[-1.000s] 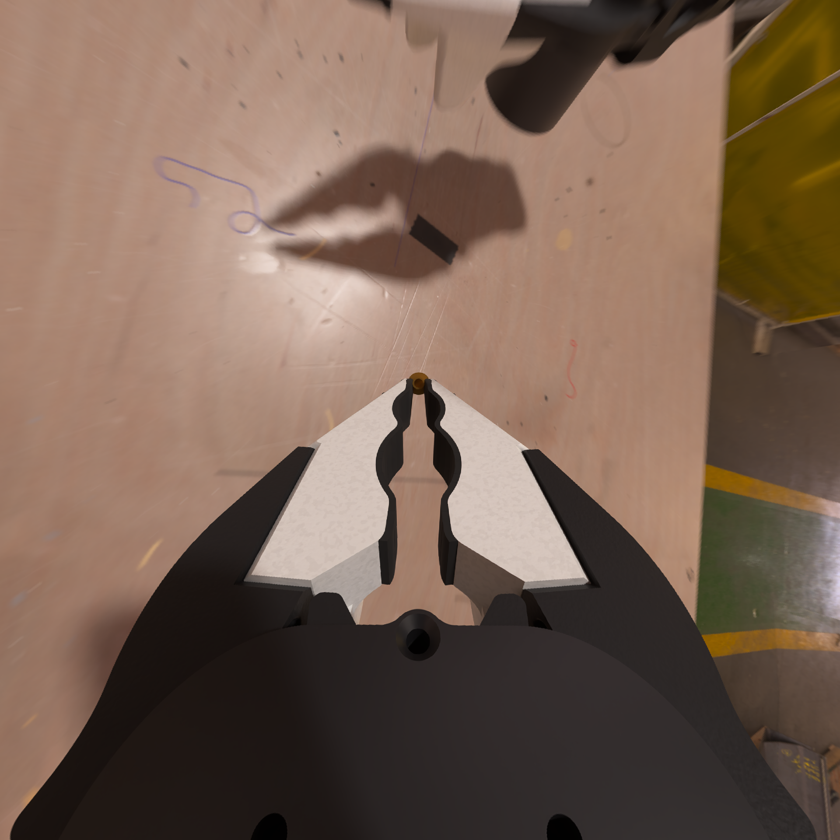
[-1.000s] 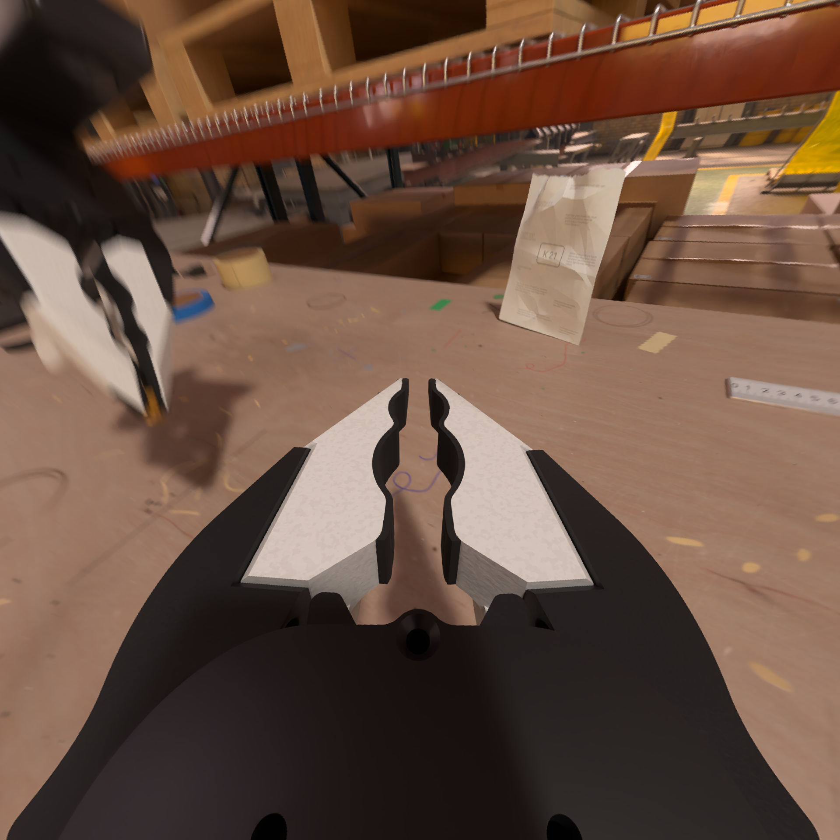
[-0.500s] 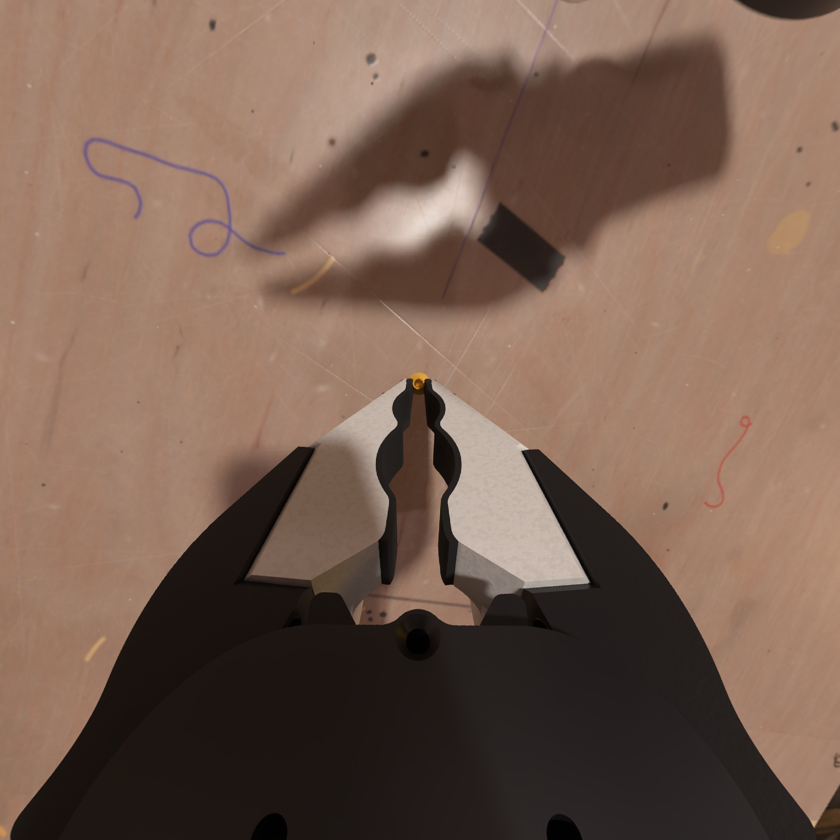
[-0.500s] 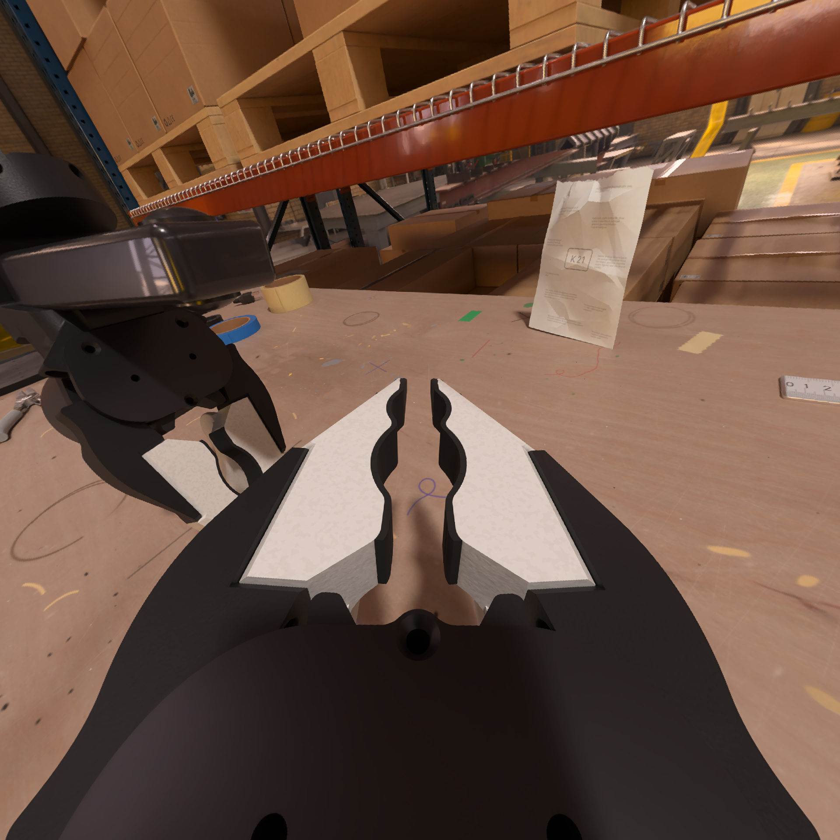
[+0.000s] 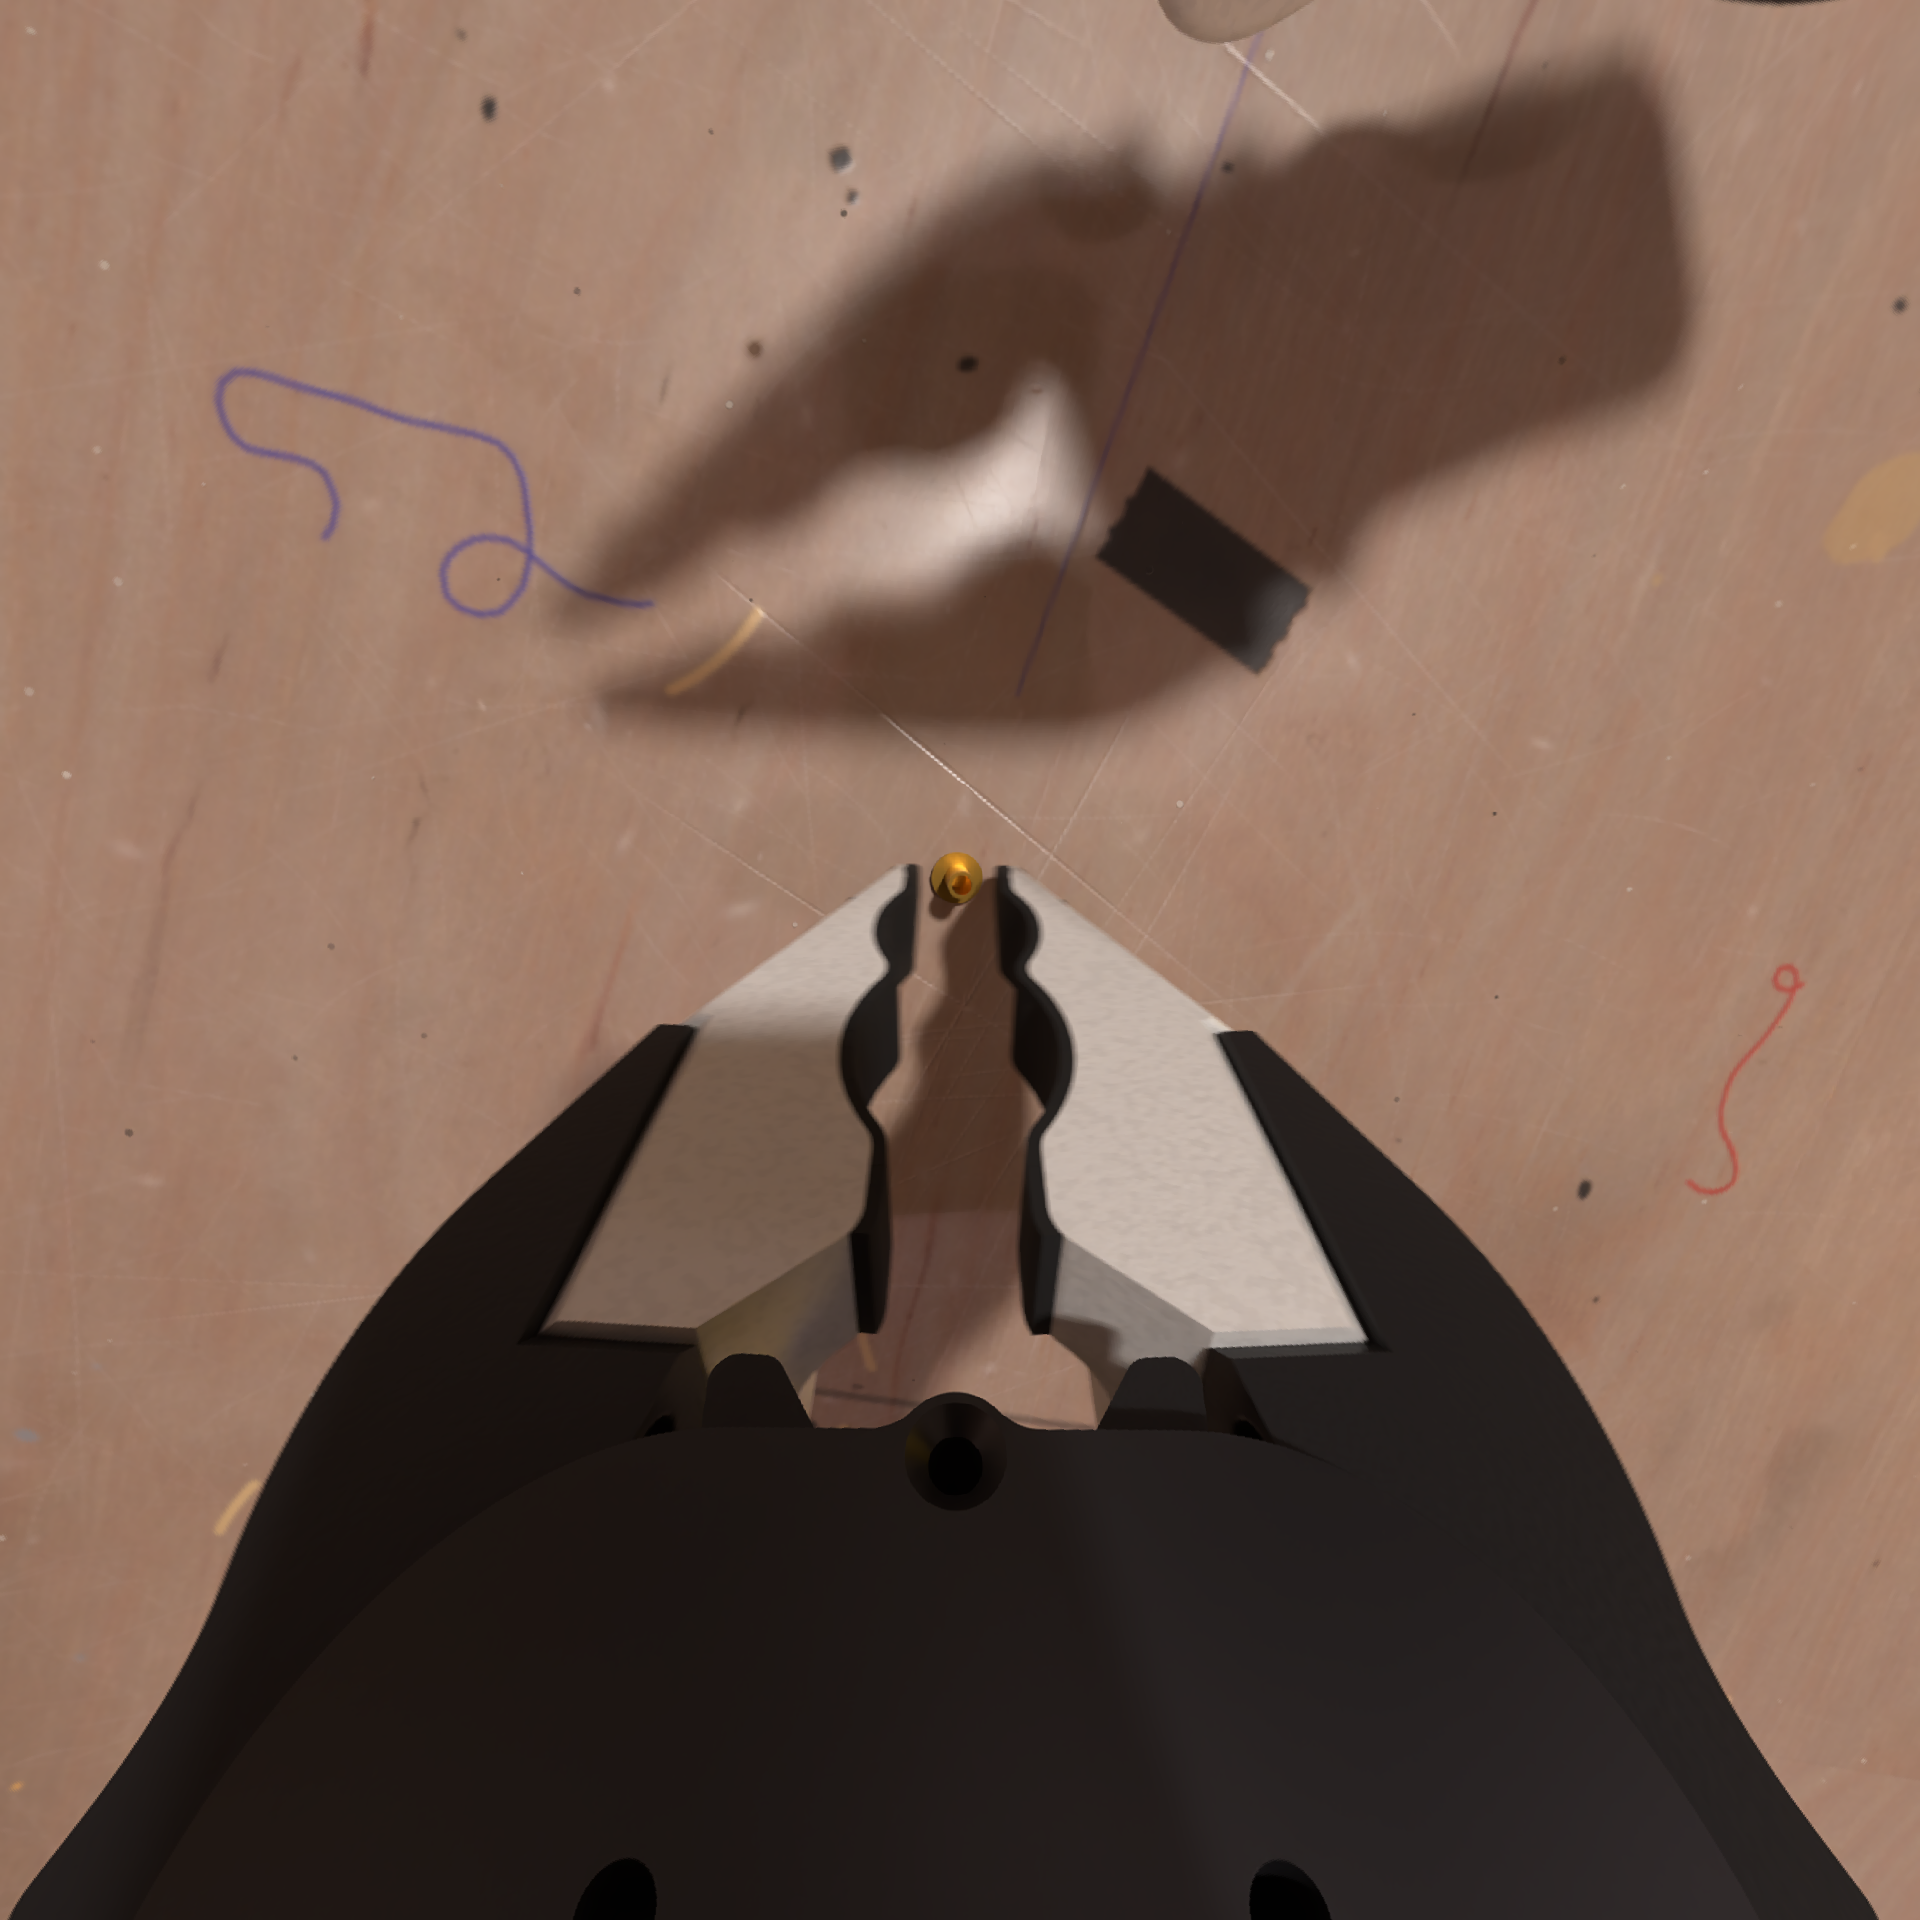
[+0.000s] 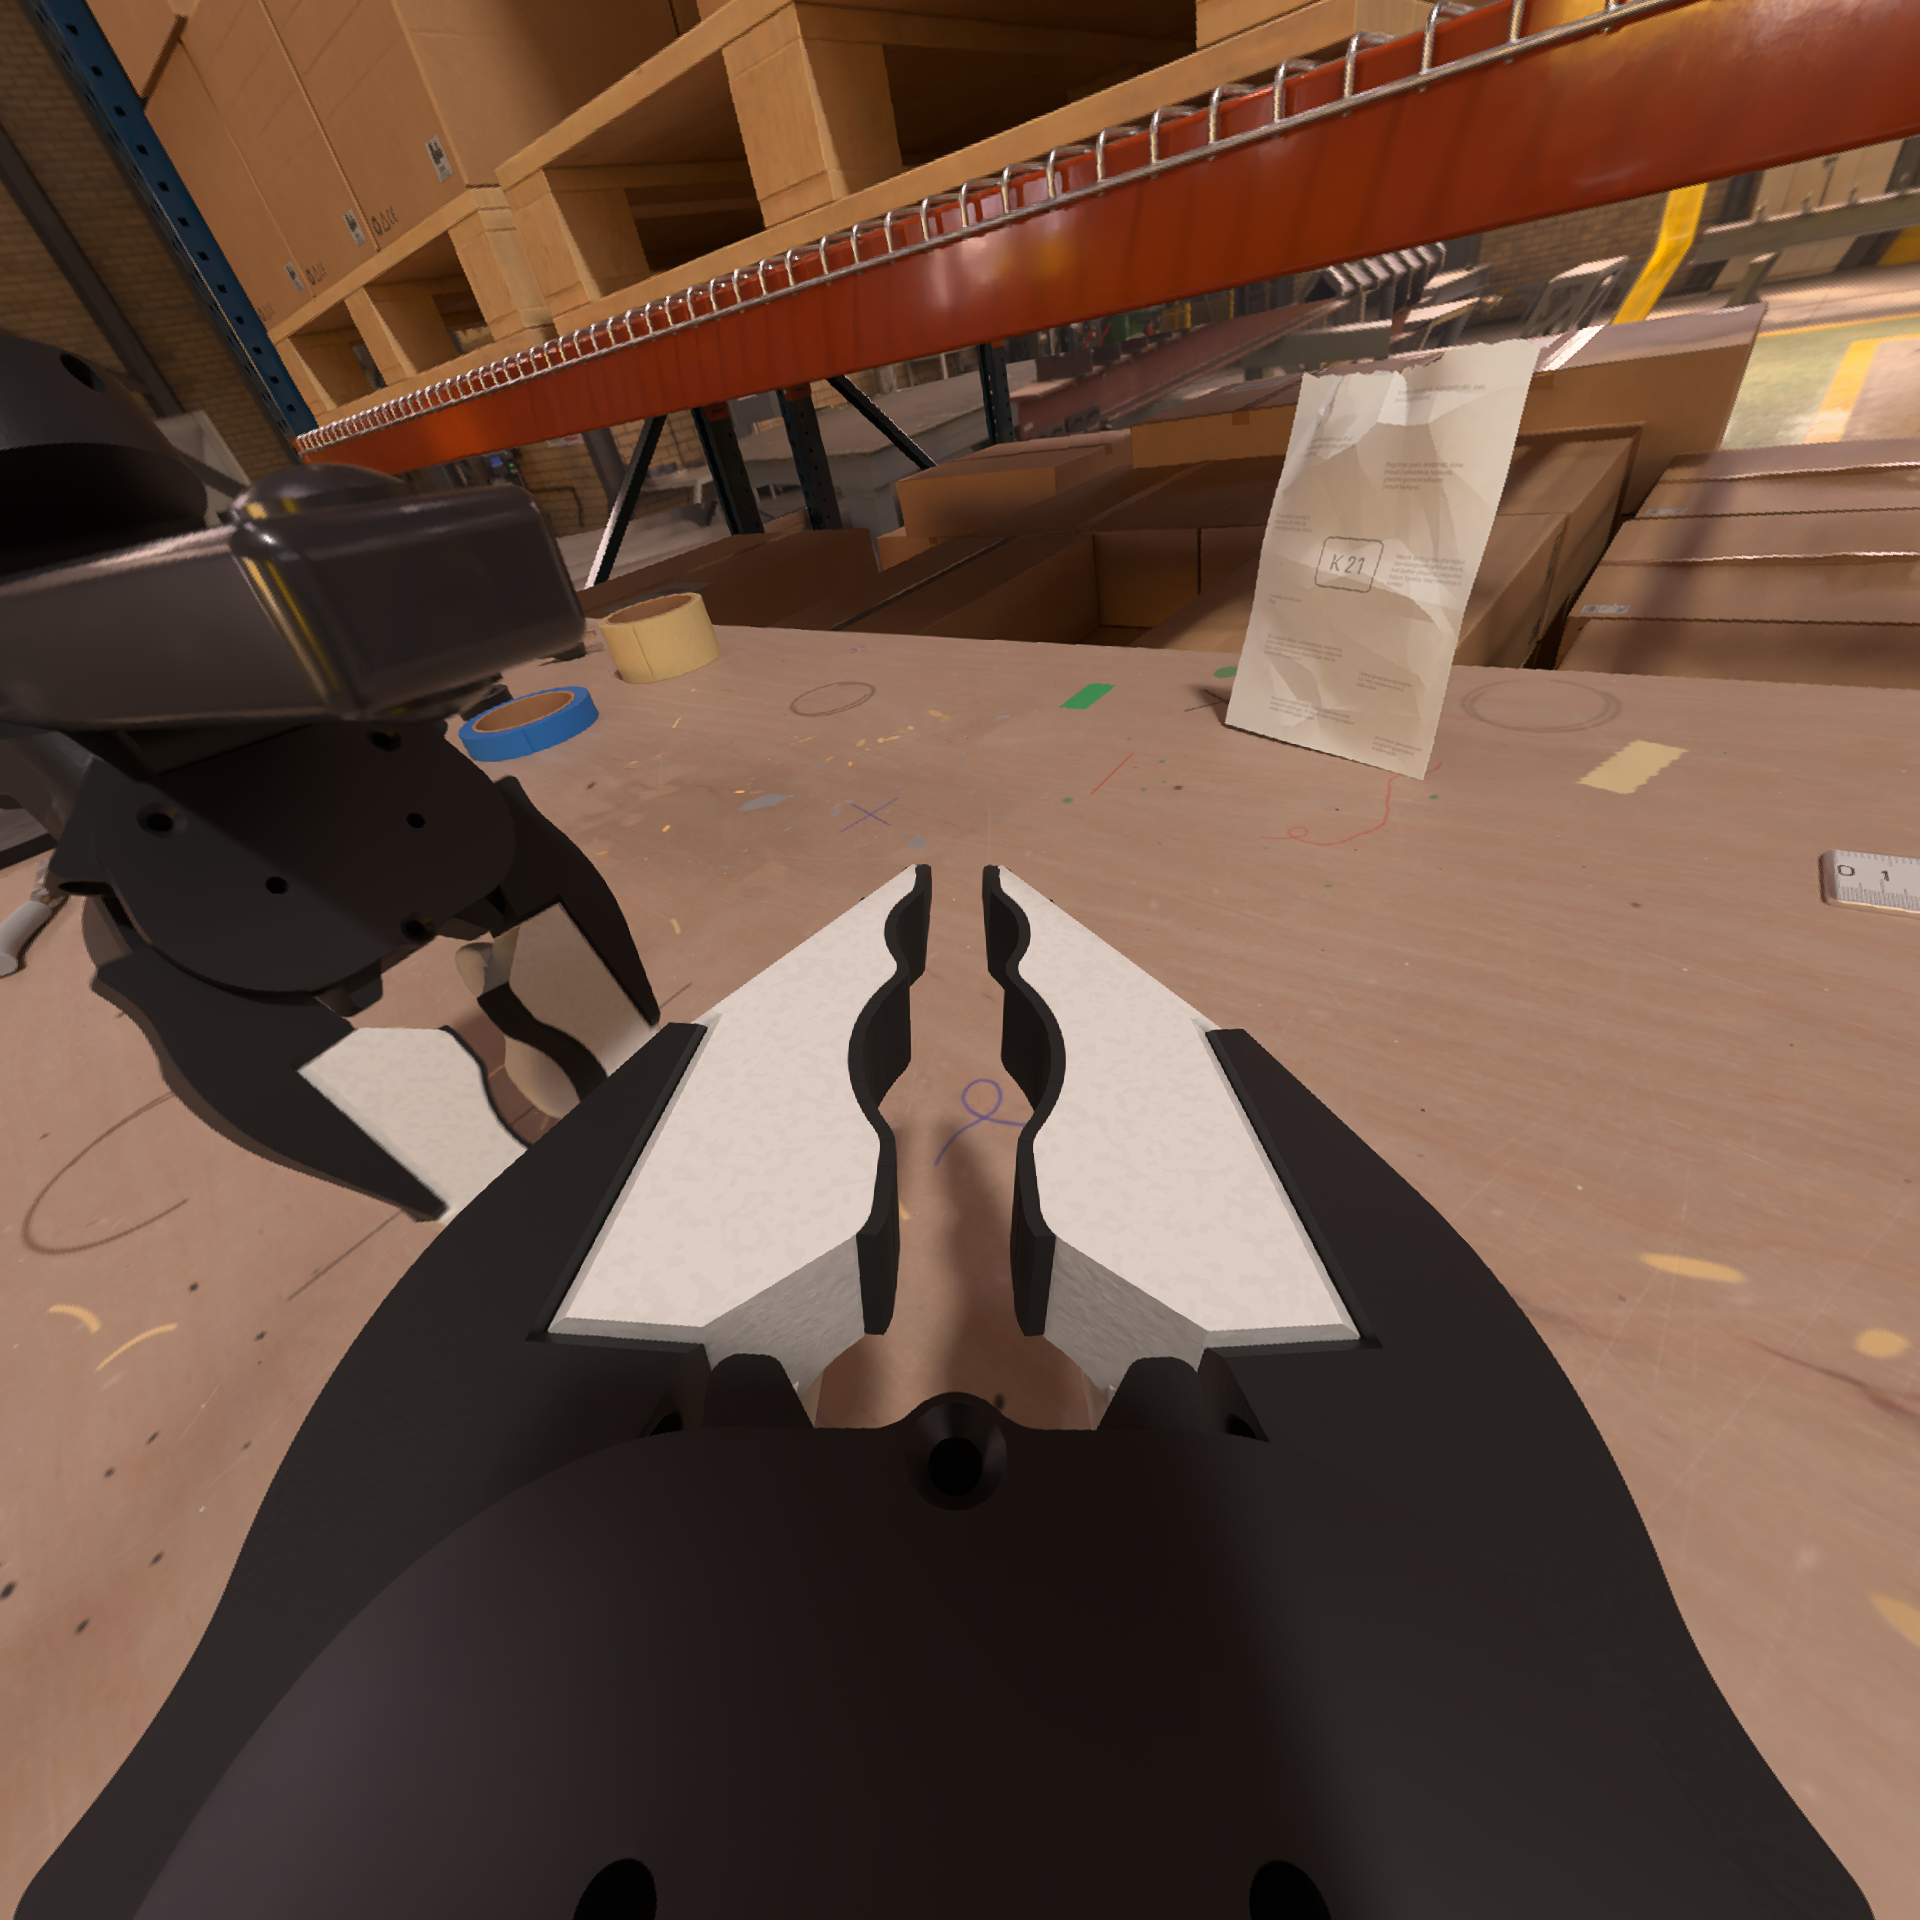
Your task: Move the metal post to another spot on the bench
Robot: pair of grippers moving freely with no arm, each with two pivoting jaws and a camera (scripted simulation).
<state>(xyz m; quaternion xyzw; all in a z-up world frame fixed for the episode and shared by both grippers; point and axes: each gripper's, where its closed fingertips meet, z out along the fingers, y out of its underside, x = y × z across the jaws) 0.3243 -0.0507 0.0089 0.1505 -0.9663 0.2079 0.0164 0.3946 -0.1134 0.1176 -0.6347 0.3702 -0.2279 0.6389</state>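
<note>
The metal post (image 5: 955,878) is a small gold pin seen end-on, standing on the wooden bench (image 5: 312,935). My left gripper (image 5: 956,883) points straight down at it. Its jaws stand slightly apart on either side of the post, with a gap on each side. In the right wrist view the left gripper (image 6: 535,1117) hangs low over the bench at the left, and the post is hidden there. My right gripper (image 6: 956,883) is slightly open and empty, held low over the bench beside the left one. One of its fingertips (image 5: 1226,16) shows at the top of the left wrist view.
A black tape patch (image 5: 1200,571), a purple scribble (image 5: 416,488) and a red scribble (image 5: 1745,1081) mark the bench. A tan tape roll (image 6: 660,634), a blue tape roll (image 6: 530,720), a leaning paper sheet (image 6: 1371,571) and a ruler (image 6: 1870,883) sit farther off.
My left gripper came down to the bench with the post pinched, then opened its jaws and let go of it. My right gripper stayed slightly open and shifted a little.
</note>
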